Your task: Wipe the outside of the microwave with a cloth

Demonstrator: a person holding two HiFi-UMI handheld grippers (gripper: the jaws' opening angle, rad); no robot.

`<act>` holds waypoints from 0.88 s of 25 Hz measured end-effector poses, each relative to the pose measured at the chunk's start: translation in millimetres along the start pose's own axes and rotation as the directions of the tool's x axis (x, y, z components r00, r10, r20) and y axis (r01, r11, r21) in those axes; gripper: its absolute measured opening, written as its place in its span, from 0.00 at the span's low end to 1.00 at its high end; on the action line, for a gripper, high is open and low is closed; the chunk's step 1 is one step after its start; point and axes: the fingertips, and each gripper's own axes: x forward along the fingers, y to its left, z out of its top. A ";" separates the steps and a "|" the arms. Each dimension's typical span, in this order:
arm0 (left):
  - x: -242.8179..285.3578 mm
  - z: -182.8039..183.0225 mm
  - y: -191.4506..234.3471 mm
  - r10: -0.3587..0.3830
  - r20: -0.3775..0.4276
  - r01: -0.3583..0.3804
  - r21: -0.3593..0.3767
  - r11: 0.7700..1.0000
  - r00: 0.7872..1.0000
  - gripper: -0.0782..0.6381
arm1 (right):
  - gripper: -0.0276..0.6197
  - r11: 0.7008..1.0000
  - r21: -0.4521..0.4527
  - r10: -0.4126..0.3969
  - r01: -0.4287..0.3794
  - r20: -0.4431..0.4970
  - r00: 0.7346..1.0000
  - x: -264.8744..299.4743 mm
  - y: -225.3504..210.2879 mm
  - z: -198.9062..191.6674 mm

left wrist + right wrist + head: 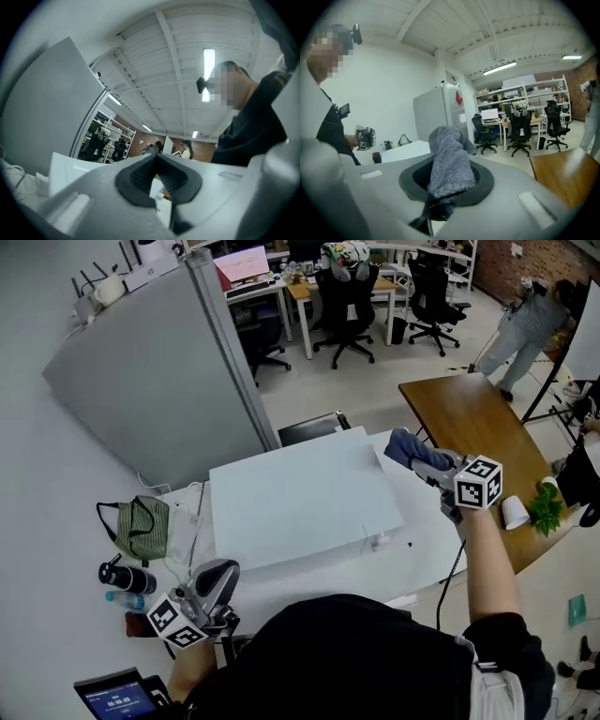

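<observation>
The microwave point(300, 493) is a white box on the white table, seen from above in the head view. A blue-grey cloth point(405, 448) hangs at its right rear corner, and my right gripper point(427, 465) is shut on it. In the right gripper view the cloth point(449, 157) sticks up from between the jaws of the right gripper point(447, 185), with the microwave point(405, 151) beyond to the left. My left gripper point(211, 582) is held low at the microwave's front left, apart from it. In its own view the left gripper point(157, 176) is shut and holds nothing.
A grey partition point(150, 371) stands behind the microwave. A green bag point(139, 526), a black bottle point(127, 577) and a water bottle point(127, 601) lie on the left. A wooden table point(478, 427) with a white cup point(515, 512) and a plant point(546, 505) is on the right.
</observation>
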 end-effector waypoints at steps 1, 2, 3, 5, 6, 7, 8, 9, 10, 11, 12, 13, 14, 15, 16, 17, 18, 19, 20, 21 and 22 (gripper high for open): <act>20.5 0.3 1.6 0.011 0.002 -0.011 -0.008 1.000 1.000 0.11 | 0.14 1.000 0.021 0.012 -0.012 0.014 1.000 6.5 -21.2 -8.6; 39.0 -0.3 2.3 0.025 0.001 -0.025 -0.018 1.000 1.000 0.11 | 0.14 0.999 0.039 0.030 -0.031 0.018 0.999 15.2 -39.4 -18.5; 55.0 -1.6 2.0 0.039 -0.002 -0.039 -0.028 0.999 0.999 0.11 | 0.14 0.997 0.057 0.055 -0.055 0.014 0.998 25.4 -53.5 -28.6; 79.6 -4.8 -0.9 0.058 -0.024 -0.058 -0.034 0.998 0.998 0.11 | 0.14 0.987 0.101 0.123 -0.124 0.015 0.992 47.8 -68.4 -44.6; 88.2 -6.1 -2.0 0.066 -0.041 -0.067 -0.029 0.997 0.997 0.11 | 0.14 0.978 0.127 0.163 -0.166 0.031 0.986 59.3 -70.8 -49.3; 94.6 -6.5 -2.4 0.075 -0.060 -0.077 -0.022 0.997 0.995 0.11 | 0.14 0.965 0.157 0.203 -0.210 0.062 0.977 70.5 -70.8 -51.5; 99.1 -6.2 -2.2 0.086 -0.079 -0.088 -0.016 0.996 0.993 0.11 | 0.14 0.948 0.190 0.240 -0.256 0.103 0.965 80.9 -69.5 -51.2; 102.5 -5.9 -1.7 0.098 -0.096 -0.100 -0.011 0.995 0.991 0.11 | 0.14 0.928 0.222 0.271 -0.300 0.151 0.951 89.8 -67.6 -48.8; 105.7 -6.1 -1.2 0.108 -0.110 -0.110 -0.008 0.994 0.988 0.11 | 0.14 0.907 0.249 0.297 -0.341 0.198 0.934 97.2 -66.2 -45.2; 109.1 -6.9 -1.1 0.116 -0.123 -0.118 -0.006 0.993 0.986 0.11 | 0.14 0.887 0.268 0.318 -0.376 0.235 0.919 103.6 -65.4 -41.7; 112.4 -8.3 -1.0 0.123 -0.134 -0.125 -0.005 0.992 0.983 0.11 | 0.14 0.872 0.277 0.339 -0.404 0.254 0.906 109.9 -64.3 -40.0; 115.1 -9.7 -1.0 0.130 -0.145 -0.133 -0.004 0.991 0.981 0.11 | 0.14 0.860 0.280 0.361 -0.426 0.255 0.897 116.9 -62.2 -41.8; 116.9 -10.8 -0.9 0.139 -0.154 -0.141 -0.004 0.990 0.978 0.11 | 0.14 0.851 0.279 0.385 -0.444 0.242 0.891 124.6 -59.2 -47.2; 118.0 -11.5 -0.4 0.149 -0.159 -0.151 -0.003 0.989 0.976 0.11 | 0.14 0.843 0.280 0.408 -0.460 0.226 0.885 132.1 -56.7 -54.7; 118.5 -12.0 0.3 0.159 -0.162 -0.162 -0.003 0.987 0.974 0.11 | 0.14 0.831 0.291 0.425 -0.474 0.218 0.879 138.4 -56.6 -62.1; 118.4 -12.4 1.4 0.170 -0.164 -0.173 -0.002 0.985 0.972 0.11 | 0.14 0.817 0.312 0.435 -0.486 0.220 0.873 143.3 -59.3 -68.4; 117.7 -12.9 2.6 0.182 -0.167 -0.185 -0.001 0.983 0.969 0.11 | 0.14 0.802 0.337 0.440 -0.493 0.223 0.870 147.9 -63.9 -75.1; 116.3 -13.2 3.8 0.194 -0.171 -0.196 0.000 0.981 0.966 0.11 | 0.14 0.792 0.359 0.443 -0.493 0.217 0.870 153.2 -69.1 -83.6; 114.6 -13.6 4.5 0.205 -0.176 -0.208 0.000 0.978 0.963 0.11 | 0.14 0.790 0.375 0.446 -0.484 0.191 0.875 159.7 -74.2 -94.9; 112.6 -14.1 4.9 0.215 -0.179 -0.219 -0.001 0.976 0.960 0.11 | 0.14 0.799 0.380 0.448 -0.466 0.140 0.883 167.0 -78.8 -109.8; 110.5 -14.9 5.0 0.224 -0.182 -0.229 -0.003 0.973 0.957 0.11 | 0.14 0.816 0.374 0.449 -0.440 0.068 0.891 174.9 -82.9 -128.1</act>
